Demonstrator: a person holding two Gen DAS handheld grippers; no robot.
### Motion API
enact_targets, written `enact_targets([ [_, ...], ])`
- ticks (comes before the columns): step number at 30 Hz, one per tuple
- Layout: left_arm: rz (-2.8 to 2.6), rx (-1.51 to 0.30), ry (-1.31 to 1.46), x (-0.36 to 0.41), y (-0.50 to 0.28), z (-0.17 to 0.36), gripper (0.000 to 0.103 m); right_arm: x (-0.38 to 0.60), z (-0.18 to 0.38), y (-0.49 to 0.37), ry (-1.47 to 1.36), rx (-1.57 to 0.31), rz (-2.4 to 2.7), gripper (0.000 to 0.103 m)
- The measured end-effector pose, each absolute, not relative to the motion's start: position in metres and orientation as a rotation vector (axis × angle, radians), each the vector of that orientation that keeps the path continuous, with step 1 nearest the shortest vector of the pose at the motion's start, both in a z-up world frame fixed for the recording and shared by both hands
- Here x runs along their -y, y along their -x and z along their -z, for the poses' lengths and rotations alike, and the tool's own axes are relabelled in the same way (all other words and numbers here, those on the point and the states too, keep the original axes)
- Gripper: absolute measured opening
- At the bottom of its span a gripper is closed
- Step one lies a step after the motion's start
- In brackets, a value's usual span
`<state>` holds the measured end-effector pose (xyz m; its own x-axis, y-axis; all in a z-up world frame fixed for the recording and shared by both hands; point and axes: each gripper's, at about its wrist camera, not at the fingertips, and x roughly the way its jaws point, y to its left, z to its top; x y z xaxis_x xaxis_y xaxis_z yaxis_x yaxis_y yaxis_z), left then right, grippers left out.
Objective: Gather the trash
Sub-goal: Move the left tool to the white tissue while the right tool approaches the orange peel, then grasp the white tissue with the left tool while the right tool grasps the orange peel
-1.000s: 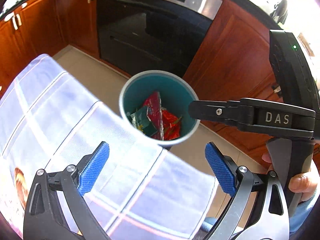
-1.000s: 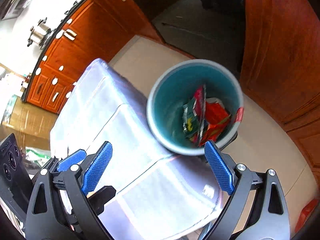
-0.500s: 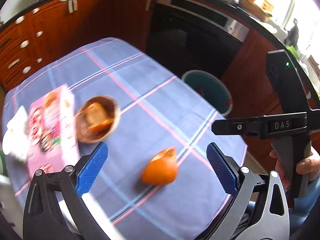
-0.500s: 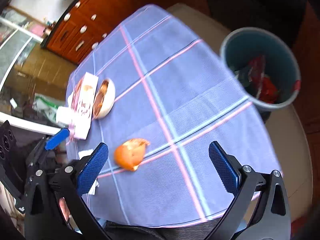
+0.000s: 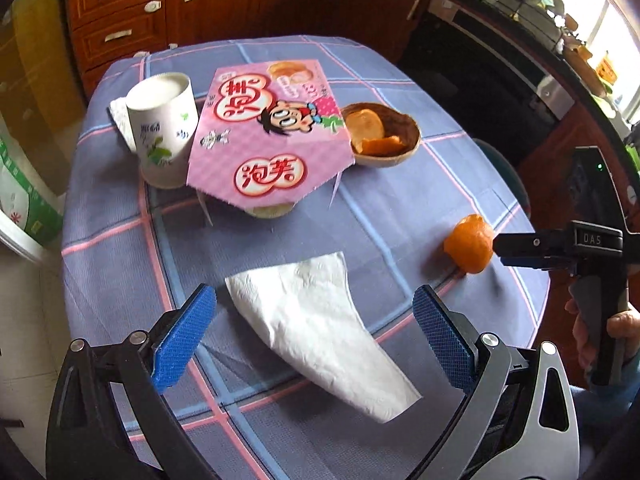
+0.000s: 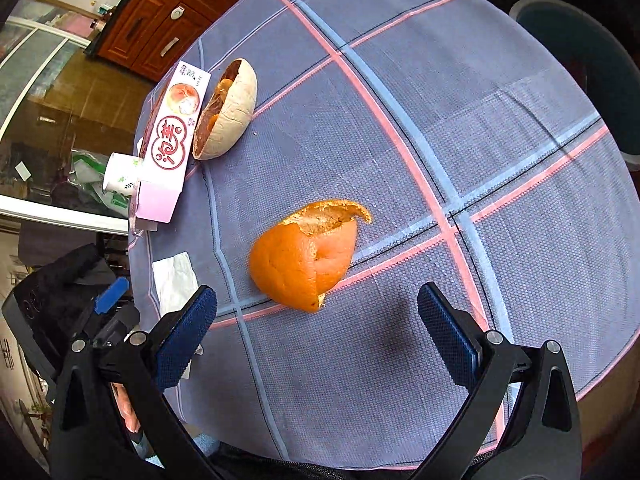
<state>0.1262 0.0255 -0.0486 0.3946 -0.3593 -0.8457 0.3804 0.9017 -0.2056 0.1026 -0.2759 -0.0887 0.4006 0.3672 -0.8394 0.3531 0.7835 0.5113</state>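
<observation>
A white crumpled tissue [image 5: 320, 332] lies on the checked tablecloth right in front of my open, empty left gripper [image 5: 314, 340]; it also shows at the left of the right wrist view [image 6: 176, 280]. An orange peel [image 6: 304, 256] lies just ahead of my open, empty right gripper [image 6: 316, 336]; in the left wrist view the peel [image 5: 469, 243] sits by the right gripper's finger tip [image 5: 520, 249]. The teal trash bin [image 6: 592, 64] stands beyond the table's far edge, its inside hidden.
A pink snack box [image 5: 272, 136], a white paper cup [image 5: 162, 128] and a brown bowl with peel pieces [image 5: 384, 136] stand at the far side of the table. Wooden cabinets [image 5: 120, 20] and a dark oven [image 5: 480, 72] lie behind.
Both grippers swung away from above the trash bin back over the table. The tissue now lies before the left gripper and the orange peel before the right. Both stayed open.
</observation>
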Motion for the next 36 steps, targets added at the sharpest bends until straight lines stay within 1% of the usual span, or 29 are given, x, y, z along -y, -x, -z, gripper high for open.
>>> enact_targets([
  [10,0.477,-1.136,0.015,-0.025,-0.113,0.089,0.099,0.255,0.093,-0.113,-0.512,-1.135,0.041,0.097],
  [17,0.46,-1.069,-0.094,-0.015,-0.101,0.096,0.099,0.234,0.095,-0.126,-0.369,-1.12,0.091,0.096],
  [18,0.46,-1.059,-0.114,-0.012,-0.099,0.097,0.099,0.229,0.095,-0.128,-0.341,-1.115,0.098,0.094],
  [19,0.457,-1.046,-0.137,-0.01,-0.097,0.098,0.099,0.225,0.095,-0.128,-0.314,-1.111,0.105,0.087],
  [20,0.453,-1.032,-0.158,-0.008,-0.094,0.099,0.099,0.221,0.094,-0.129,-0.28,-1.105,0.114,0.074],
  [21,0.45,-1.02,-0.17,-0.008,-0.092,0.1,0.099,0.218,0.093,-0.129,-0.261,-1.096,0.113,0.068],
  [22,0.447,-1.01,-0.172,-0.008,-0.091,0.1,0.099,0.216,0.091,-0.13,-0.259,-1.09,0.104,0.058],
  [23,0.446,-0.999,-0.162,-0.009,-0.089,0.1,0.099,0.215,0.091,-0.13,-0.263,-1.087,0.096,0.053],
  [25,0.452,-0.989,-0.12,-0.015,-0.09,0.099,0.099,0.214,0.091,-0.13,-0.25,-1.086,0.093,0.051],
  [32,0.451,-1.026,-0.046,-0.019,-0.098,0.093,0.099,0.205,0.093,-0.128,-0.188,-1.083,0.099,0.051],
  [33,0.446,-1.028,-0.027,-0.02,-0.099,0.093,0.099,0.205,0.093,-0.126,-0.186,-1.072,0.108,0.05],
  [35,0.441,-1.031,0.011,-0.024,-0.099,0.091,0.099,0.205,0.092,-0.123,-0.187,-1.054,0.112,0.044],
  [36,0.437,-1.031,0.022,-0.026,-0.098,0.091,0.099,0.204,0.091,-0.121,-0.182,-1.045,0.112,0.042],
])
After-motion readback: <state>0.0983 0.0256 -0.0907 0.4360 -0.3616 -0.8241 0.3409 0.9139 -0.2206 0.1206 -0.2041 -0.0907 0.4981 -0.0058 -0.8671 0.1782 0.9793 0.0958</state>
